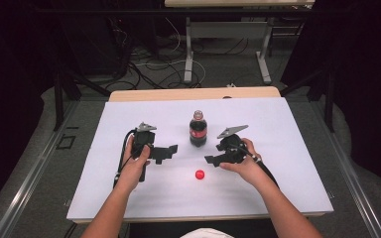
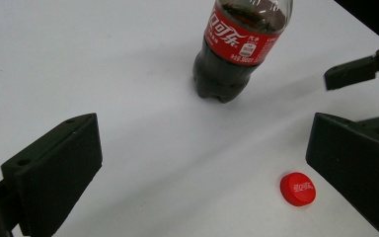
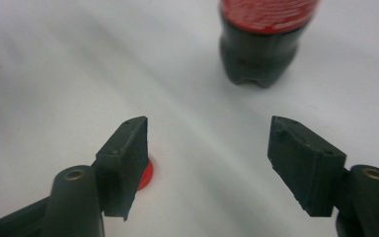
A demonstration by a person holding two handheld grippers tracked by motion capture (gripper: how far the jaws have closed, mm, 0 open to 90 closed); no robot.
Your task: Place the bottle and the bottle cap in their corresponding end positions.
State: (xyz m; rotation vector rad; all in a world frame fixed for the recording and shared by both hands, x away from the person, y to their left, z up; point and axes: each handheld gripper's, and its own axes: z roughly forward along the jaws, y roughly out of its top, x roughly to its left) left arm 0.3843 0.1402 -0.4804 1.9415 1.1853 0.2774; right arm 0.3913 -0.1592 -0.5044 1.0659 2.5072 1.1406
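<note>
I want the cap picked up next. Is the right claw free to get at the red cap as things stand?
Probably yes. The right claw is open and holds nothing, and the red cap lies flat on the white table close to it, apart from the cola bottle, with nothing between.

bottle (image 1: 198, 130) – dark cola, red label | cap (image 1: 199, 174) – red | table (image 1: 278, 148) white

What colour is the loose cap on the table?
Red cap, clearest in the left gripper view.

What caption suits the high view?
Two open grippers flank an upright cola bottle; its red cap lies nearer.
</note>
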